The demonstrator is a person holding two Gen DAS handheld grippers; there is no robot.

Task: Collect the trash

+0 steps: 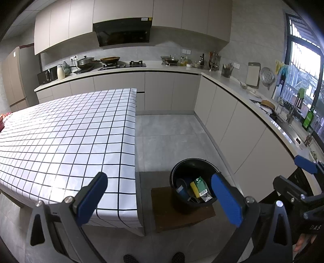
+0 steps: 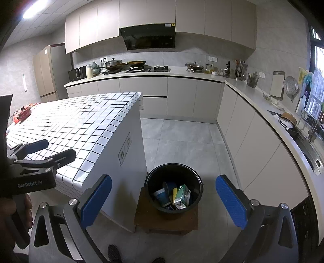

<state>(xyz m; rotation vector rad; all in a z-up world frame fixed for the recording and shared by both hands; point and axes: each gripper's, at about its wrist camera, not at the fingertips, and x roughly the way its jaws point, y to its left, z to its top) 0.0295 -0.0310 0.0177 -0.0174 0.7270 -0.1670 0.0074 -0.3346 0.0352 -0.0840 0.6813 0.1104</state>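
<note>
My left gripper (image 1: 160, 199): wide, empty | my right gripper (image 2: 164, 200): wide, empty | black bin (image 2: 174, 188) on stool (image 2: 188, 222): holds green carton (image 2: 182, 195), cup (image 2: 161, 196).

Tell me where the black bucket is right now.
The black bucket stands on a small wooden stool on the floor, just right of the checkered table's end, low and centre-right in both wrist views, with trash inside.

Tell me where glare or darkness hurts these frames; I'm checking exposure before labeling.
Left wrist view: glare washes out the checked tablecloth near the left gripper, and the window blows out. Right wrist view: a ceiling light flares top left; the black bin stays dim, but the green carton reads. Both views bend the counters and darken at the corners.
</note>
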